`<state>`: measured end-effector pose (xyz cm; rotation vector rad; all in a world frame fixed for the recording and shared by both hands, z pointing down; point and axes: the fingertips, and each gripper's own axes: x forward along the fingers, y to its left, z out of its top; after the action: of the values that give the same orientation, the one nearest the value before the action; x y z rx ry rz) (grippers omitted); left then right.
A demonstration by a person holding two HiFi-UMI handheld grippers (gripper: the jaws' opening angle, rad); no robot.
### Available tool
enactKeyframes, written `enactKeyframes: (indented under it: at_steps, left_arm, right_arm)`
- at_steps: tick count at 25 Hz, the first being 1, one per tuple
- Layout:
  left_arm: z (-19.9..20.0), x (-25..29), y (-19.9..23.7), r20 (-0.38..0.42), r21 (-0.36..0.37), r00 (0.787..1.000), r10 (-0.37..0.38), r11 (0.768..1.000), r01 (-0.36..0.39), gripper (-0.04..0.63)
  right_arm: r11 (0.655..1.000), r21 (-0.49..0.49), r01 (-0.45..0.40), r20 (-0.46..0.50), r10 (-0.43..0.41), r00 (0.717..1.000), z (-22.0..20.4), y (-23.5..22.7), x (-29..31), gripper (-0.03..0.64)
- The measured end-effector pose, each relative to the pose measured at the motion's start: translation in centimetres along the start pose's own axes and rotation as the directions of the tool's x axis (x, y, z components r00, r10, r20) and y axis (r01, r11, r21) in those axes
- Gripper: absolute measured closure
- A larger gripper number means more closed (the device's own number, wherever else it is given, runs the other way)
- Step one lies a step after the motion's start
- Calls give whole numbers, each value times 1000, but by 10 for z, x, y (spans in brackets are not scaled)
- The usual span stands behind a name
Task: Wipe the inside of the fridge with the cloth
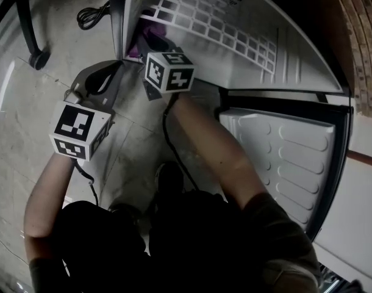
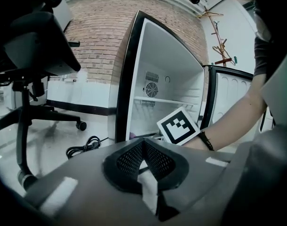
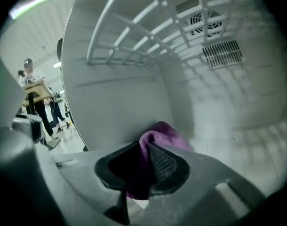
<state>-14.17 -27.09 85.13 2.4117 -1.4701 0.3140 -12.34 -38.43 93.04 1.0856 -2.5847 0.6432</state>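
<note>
The purple cloth (image 3: 164,133) is bunched between the jaws of my right gripper (image 3: 146,149), which is shut on it. It is pressed low inside the open fridge (image 1: 247,47), where the left inner wall (image 3: 120,102) meets the floor. In the head view the cloth (image 1: 148,40) shows just past the right gripper (image 1: 155,54) at the fridge's lower left corner. My left gripper (image 1: 105,75) hangs outside the fridge, left of the right one, shut with nothing in it. In the left gripper view its jaws (image 2: 143,147) point at the fridge opening (image 2: 167,98).
A white wire shelf (image 3: 148,27) spans the fridge above the cloth, with a fan vent (image 3: 207,18) on the back wall. The fridge door (image 1: 289,157) stands open on the right. An office chair (image 2: 28,79) and a black cable (image 1: 91,14) are on the tiled floor to the left.
</note>
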Motion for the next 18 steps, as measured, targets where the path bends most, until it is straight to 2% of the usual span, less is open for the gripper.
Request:
enactKeyframes:
  at_steps: [5, 8, 10, 14, 16, 18]
  left_arm:
    - [-3, 10, -7, -14, 8, 999, -36, 999, 36, 577]
    - [2, 19, -13, -13, -17, 999, -52, 999, 51, 577]
    - [1, 24, -19, -23, -9, 997, -73, 997, 73, 577]
    - [-4, 31, -28, -65, 41, 991, -115, 992, 118, 577]
    - [0, 35, -30, -76, 52, 990, -121, 991, 125, 577]
    - [5, 43, -34, -78, 64, 988, -131, 989, 136, 577]
  right_arm:
    - [997, -71, 13, -5, -13, 1000, 8, -12, -7, 565]
    - [992, -122, 40, -75, -50, 996, -1, -24, -4, 565]
    - [991, -116, 58, -85, -68, 994, -4, -36, -6, 565]
    - [971, -120, 209, -108, -222, 969, -10, -86, -35, 565]
    - [946, -85, 313, -127, -322, 938, -16, -119, -57, 565]
    - [902, -37, 431, -144, -431, 891, -21, -153, -85, 565]
